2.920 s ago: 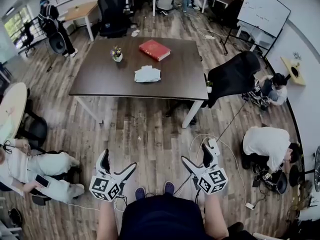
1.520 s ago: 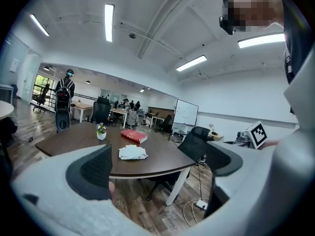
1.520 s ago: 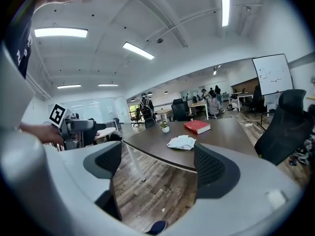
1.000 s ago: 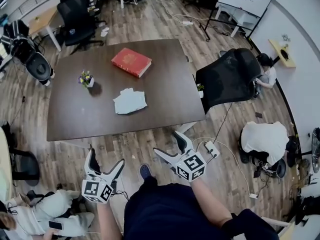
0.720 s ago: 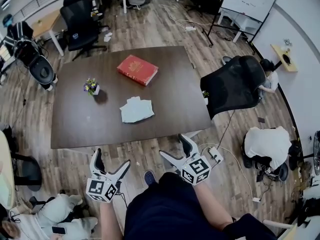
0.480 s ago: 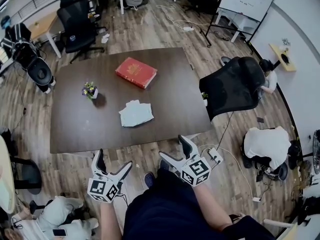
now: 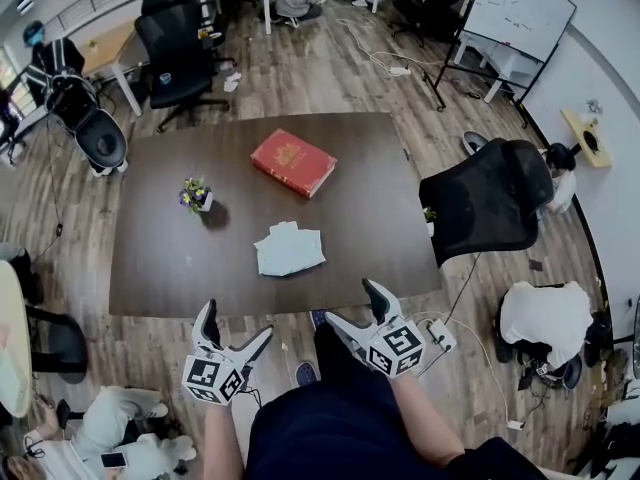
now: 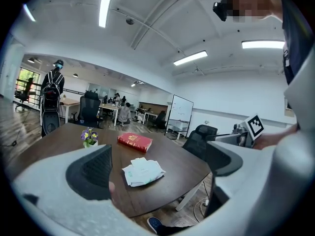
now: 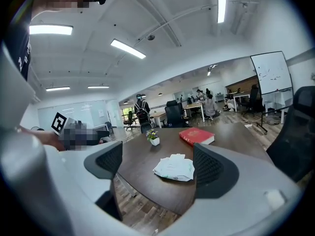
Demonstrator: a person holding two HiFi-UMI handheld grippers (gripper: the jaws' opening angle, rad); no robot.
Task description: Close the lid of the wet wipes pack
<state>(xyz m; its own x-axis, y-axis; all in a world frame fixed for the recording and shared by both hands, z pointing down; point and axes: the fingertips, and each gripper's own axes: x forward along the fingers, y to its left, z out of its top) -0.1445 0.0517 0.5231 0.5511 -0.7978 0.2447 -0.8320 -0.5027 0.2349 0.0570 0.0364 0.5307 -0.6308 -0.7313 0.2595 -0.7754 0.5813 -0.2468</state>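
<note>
The wet wipes pack lies flat on the dark table, roughly midway along its width and somewhat nearer the edge where the person stands than the far one. In the right gripper view the pack shows a pale flap raised at its far end; whether that is the lid fully open I cannot tell. Bare tabletop surrounds the pack on every side. A red book lies beyond it toward the far edge, well apart, and a small pot of flowers stands off to its left, also well apart.

Both grippers hang short of the table, over the wooden floor just outside the near edge. The left gripper has its jaws spread wide with nothing between them; its own view only frames the pack in the distance through the gap. The right gripper is likewise wide and empty, its tips almost level with the table's near edge.

At the table's right side a black office chair crowds the corner, with a person crouched on the floor past it and cables trailing nearby. The left side of the table has open floor. Further desks and chairs sit beyond the far edge, and a whiteboard stands at the far right.
</note>
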